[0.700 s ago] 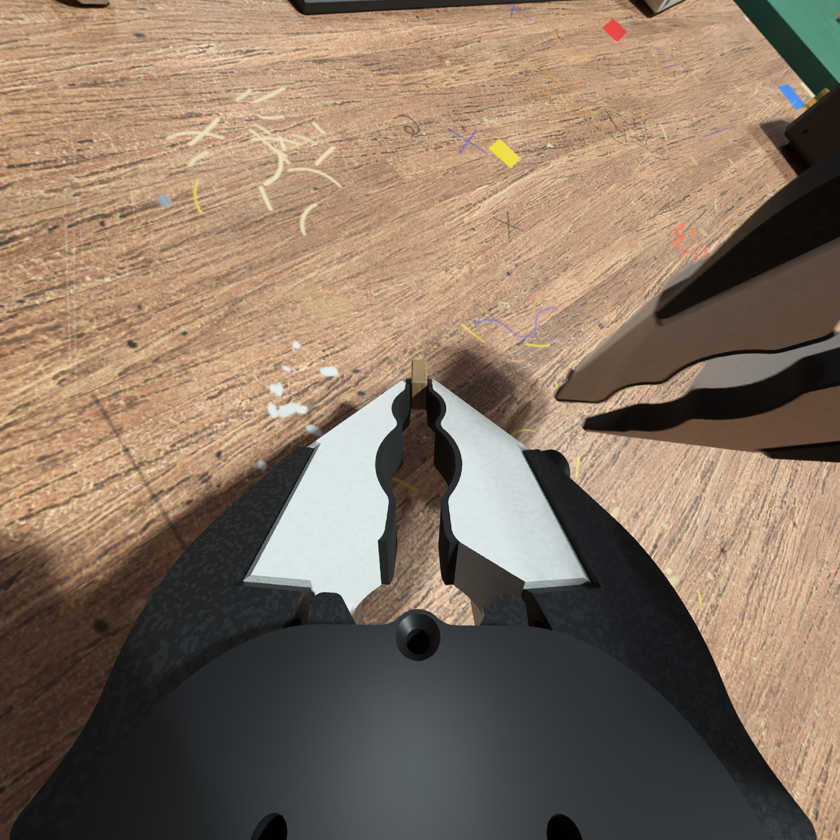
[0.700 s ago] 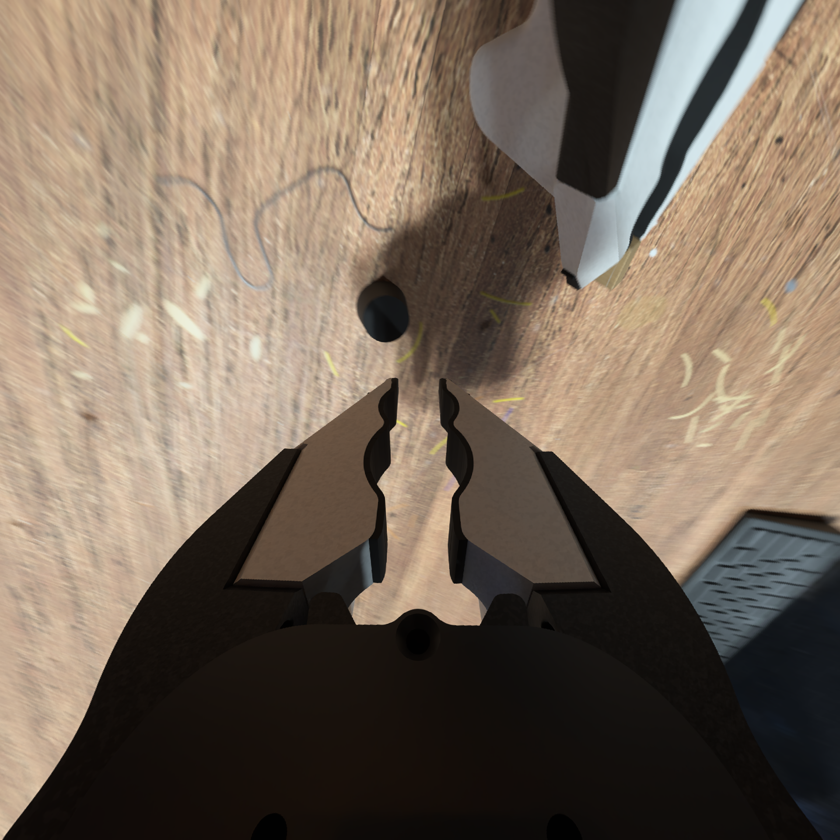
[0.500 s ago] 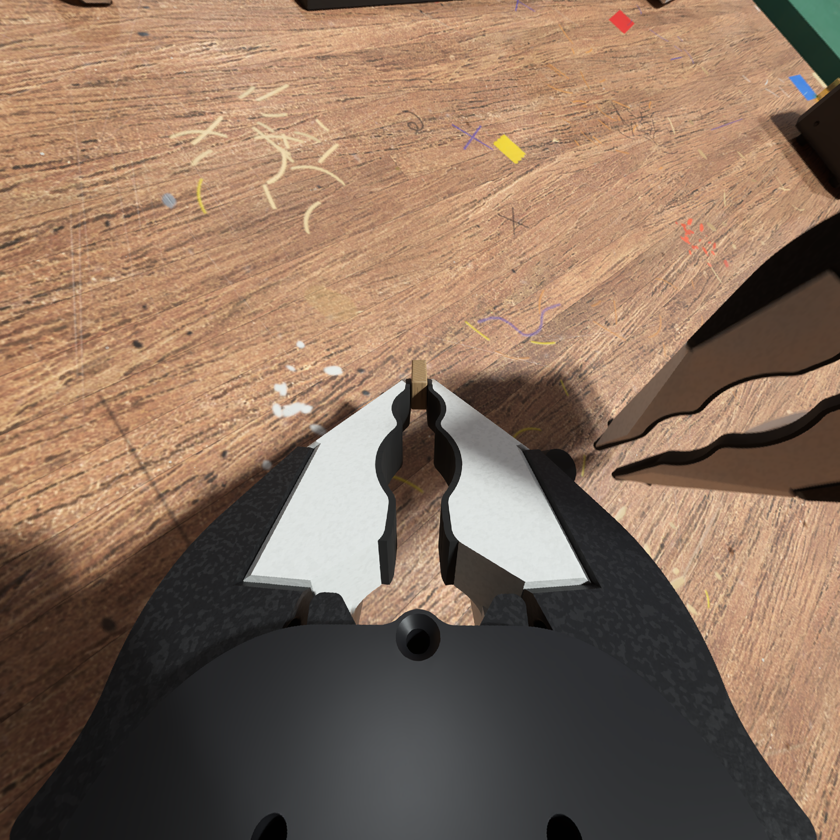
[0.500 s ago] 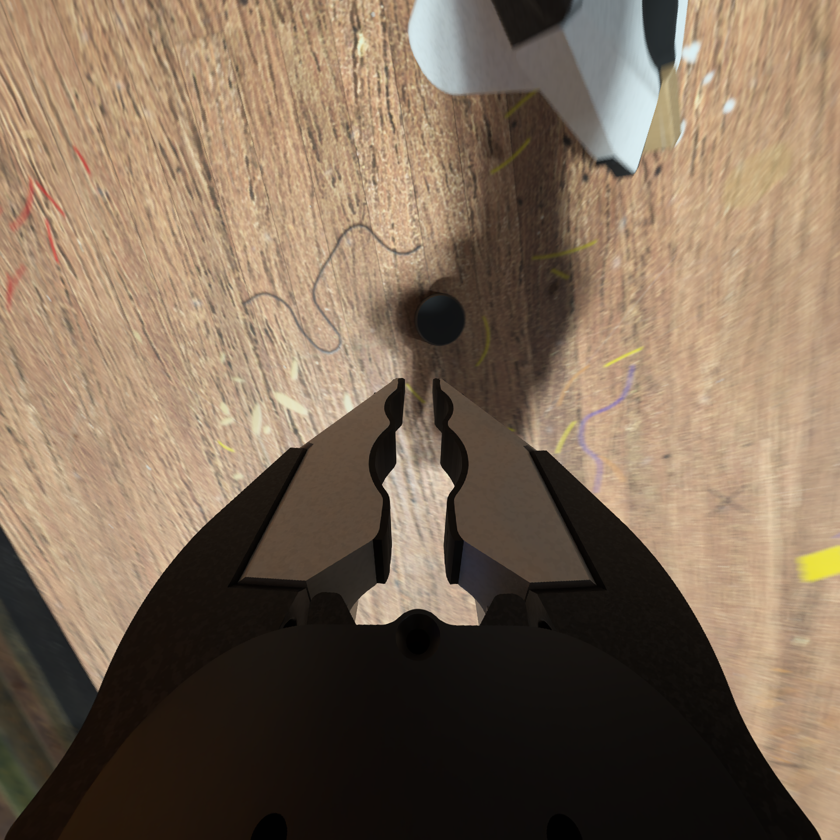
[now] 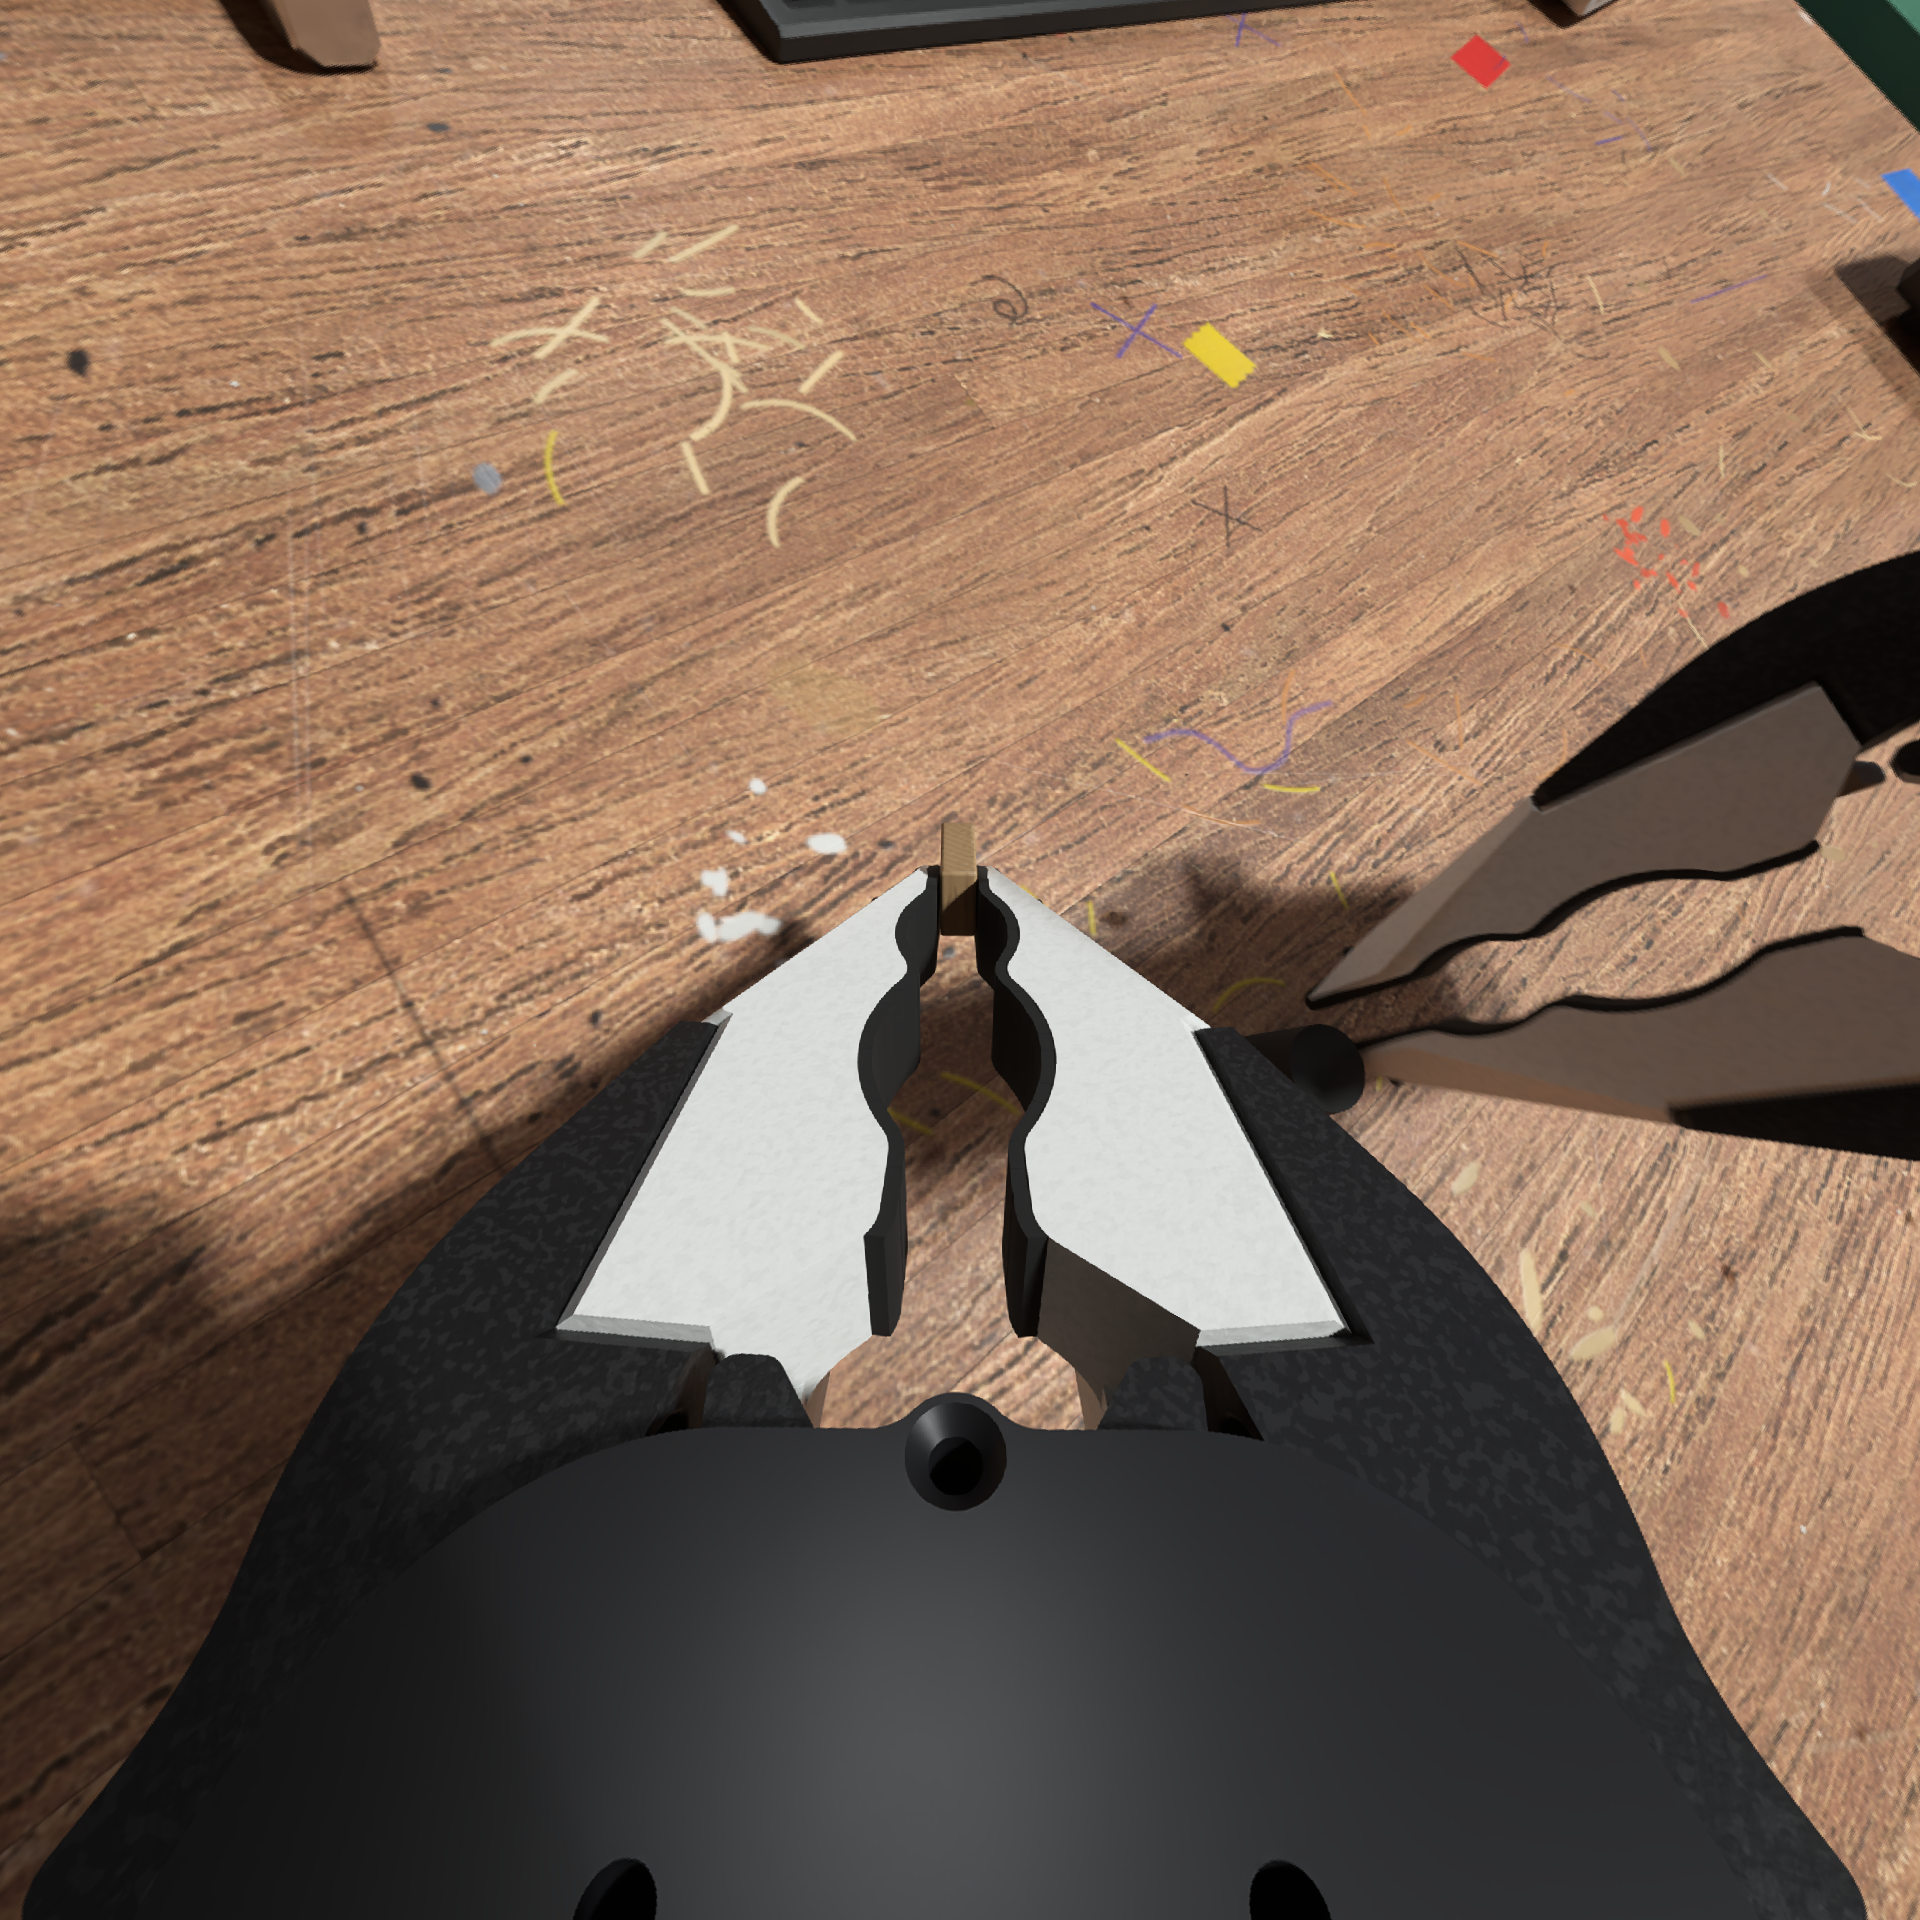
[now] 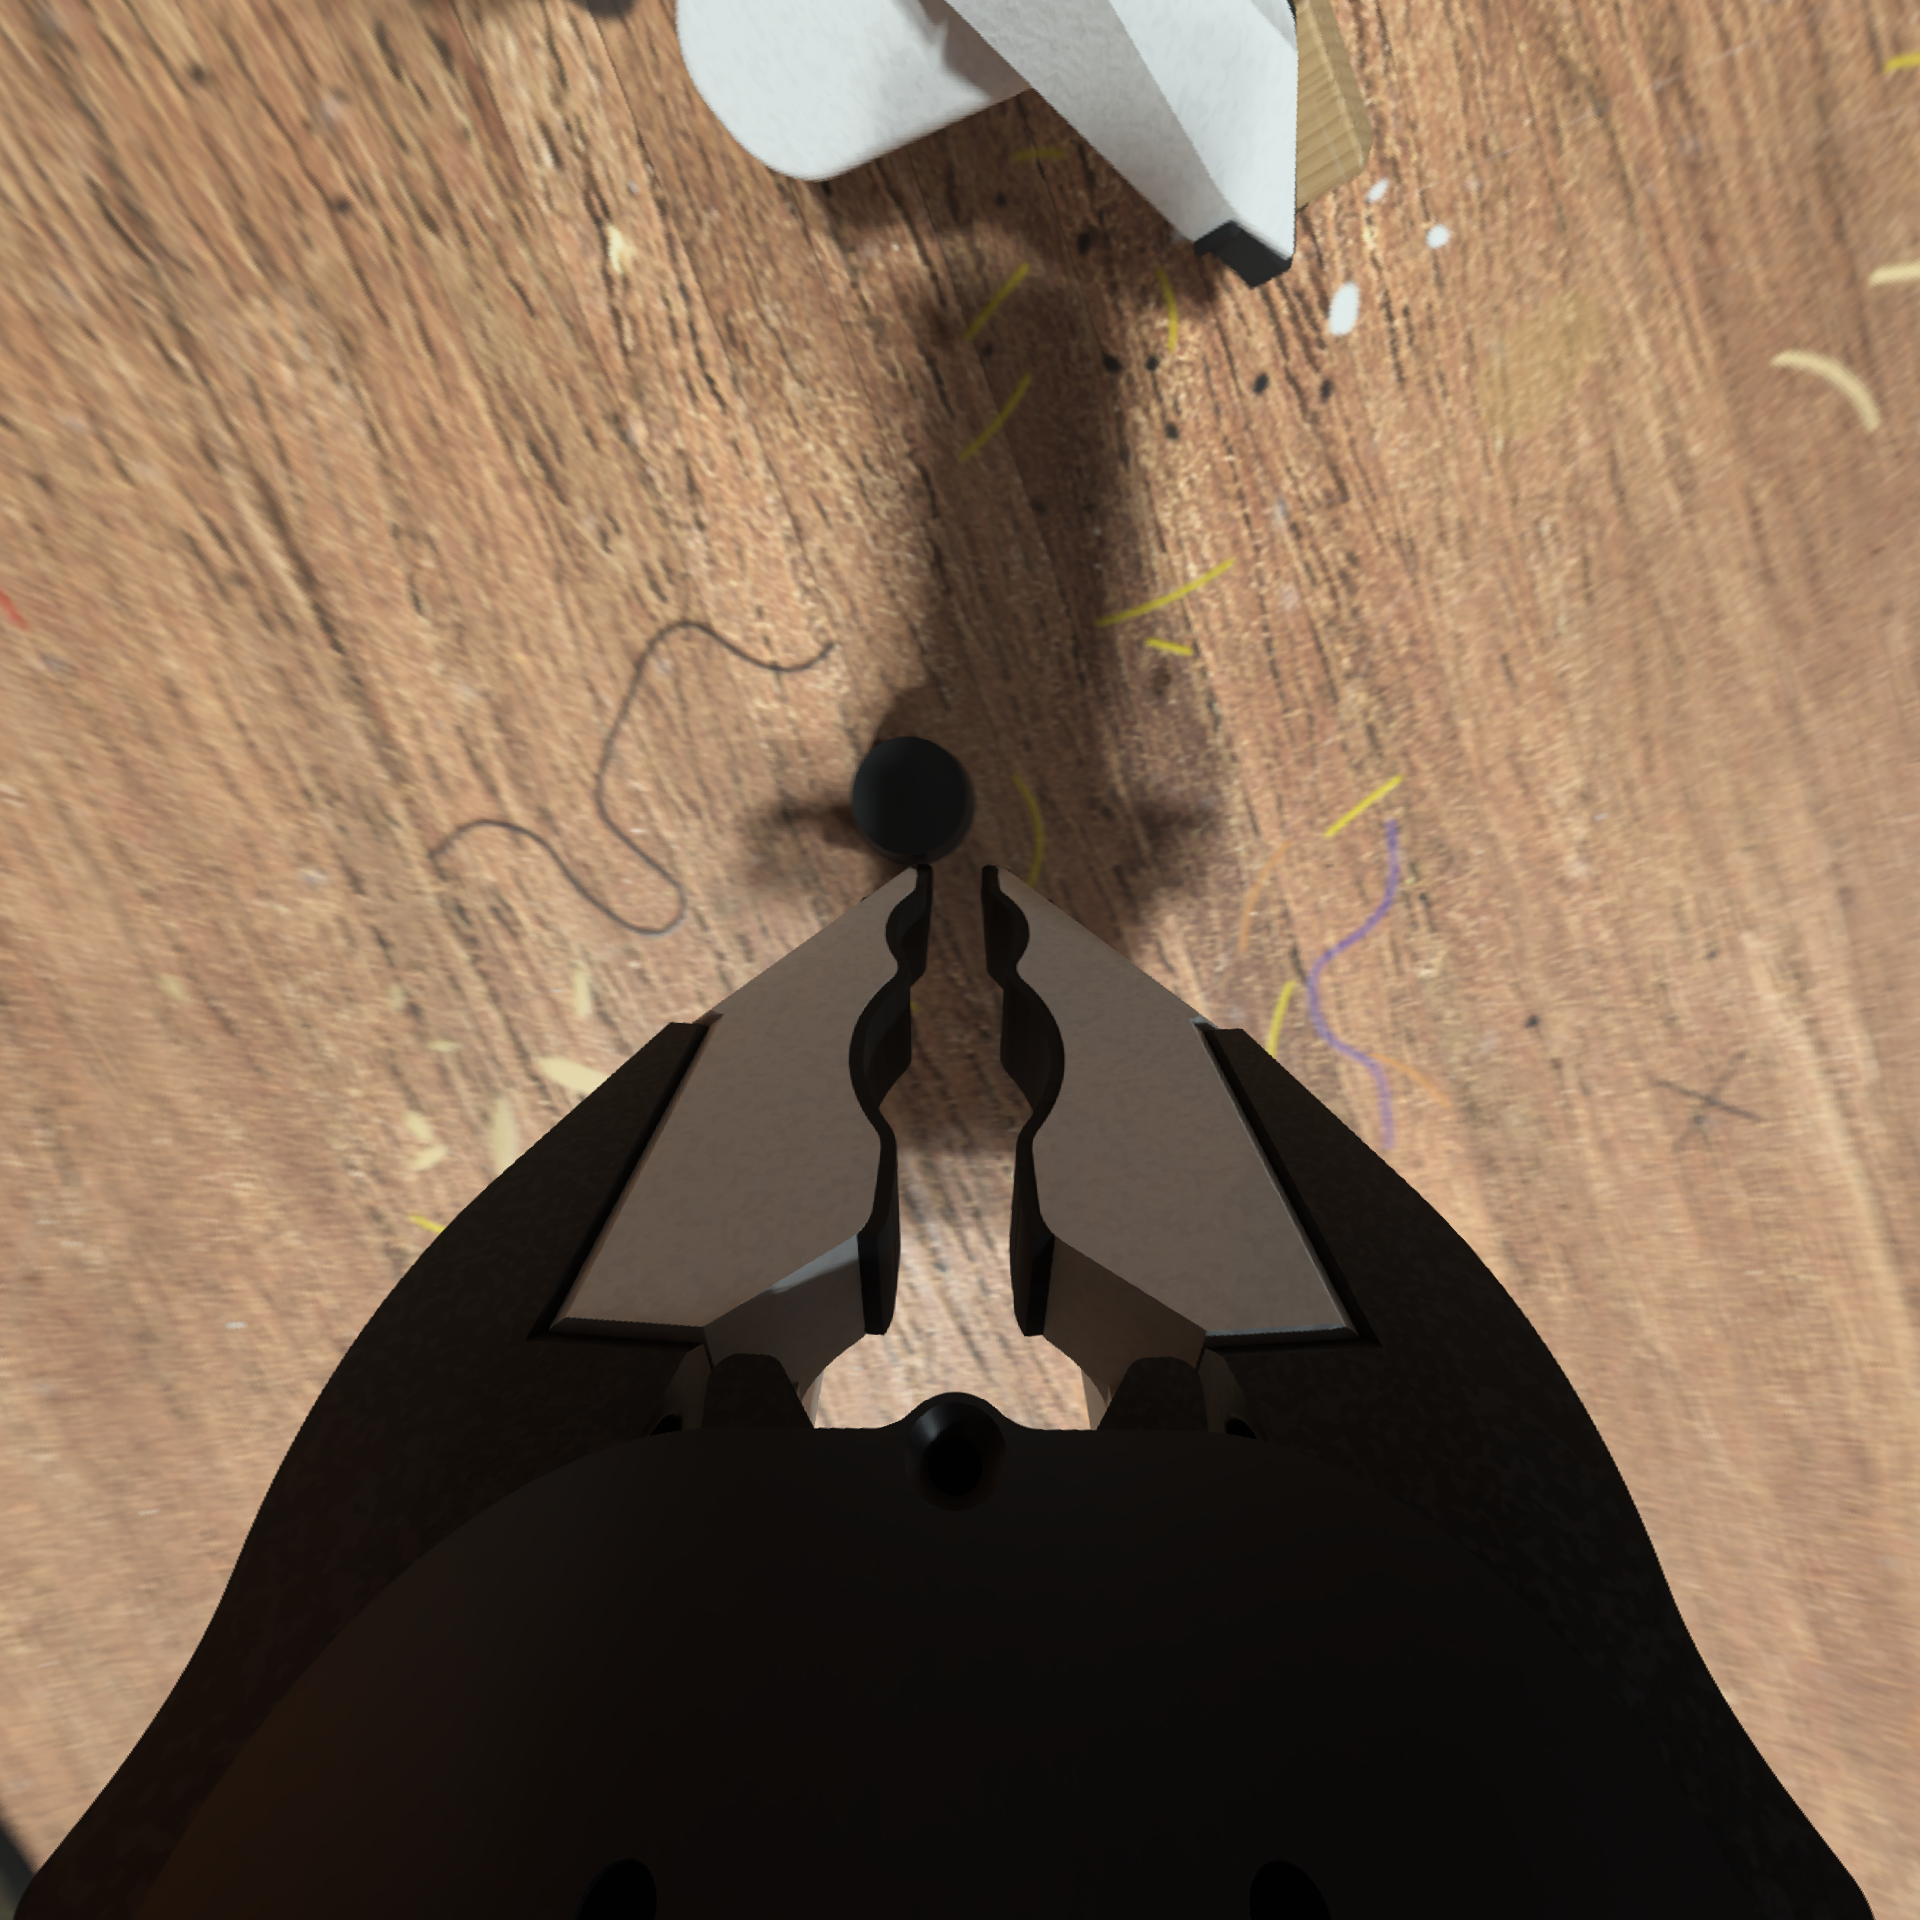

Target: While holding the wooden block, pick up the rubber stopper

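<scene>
Left gripper (image 5: pixel 957 881) pinching wooden block (image 5: pixel 957 878); right gripper (image 6: pixel 956 871) slightly spread just before rubber stopper (image 6: pixel 911 798), seemingly not touching.

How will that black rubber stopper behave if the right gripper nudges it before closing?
The rubber stopper looks round from above, so it may roll or skid on the wooden bench. It seems small and probably light. The right gripper has only a narrow gap, so a fingertip could push it away.
</scene>
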You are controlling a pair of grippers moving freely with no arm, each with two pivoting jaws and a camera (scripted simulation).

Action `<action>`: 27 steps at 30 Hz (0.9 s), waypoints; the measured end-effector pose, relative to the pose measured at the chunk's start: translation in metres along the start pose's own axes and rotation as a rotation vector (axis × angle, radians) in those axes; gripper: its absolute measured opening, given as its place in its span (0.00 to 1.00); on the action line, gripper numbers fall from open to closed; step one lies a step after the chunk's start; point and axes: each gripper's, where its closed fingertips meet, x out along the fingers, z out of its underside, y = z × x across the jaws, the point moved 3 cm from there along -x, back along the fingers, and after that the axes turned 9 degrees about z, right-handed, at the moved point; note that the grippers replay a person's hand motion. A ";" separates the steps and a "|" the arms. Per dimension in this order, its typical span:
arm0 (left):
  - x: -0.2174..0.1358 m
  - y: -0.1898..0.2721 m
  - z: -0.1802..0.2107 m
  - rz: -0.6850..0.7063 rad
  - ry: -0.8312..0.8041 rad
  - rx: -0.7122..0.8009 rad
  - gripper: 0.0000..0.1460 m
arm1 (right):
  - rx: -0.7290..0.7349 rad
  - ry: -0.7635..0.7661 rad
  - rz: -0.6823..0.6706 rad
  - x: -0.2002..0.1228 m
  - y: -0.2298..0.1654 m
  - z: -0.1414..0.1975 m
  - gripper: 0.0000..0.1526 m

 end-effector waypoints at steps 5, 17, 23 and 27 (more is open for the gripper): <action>-0.003 -0.005 -0.002 -0.018 0.014 -0.005 0.04 | 0.195 0.048 -0.060 0.001 -0.017 0.000 0.23; -0.009 -0.010 -0.003 -0.034 0.028 -0.003 0.04 | 0.132 0.123 0.032 0.008 -0.012 -0.007 0.15; -0.008 -0.007 -0.003 -0.037 0.031 0.002 0.04 | 0.143 0.175 0.040 0.004 -0.008 -0.009 0.15; -0.004 0.001 -0.003 -0.040 0.034 0.017 0.04 | 0.158 0.182 0.058 0.002 -0.003 -0.015 0.15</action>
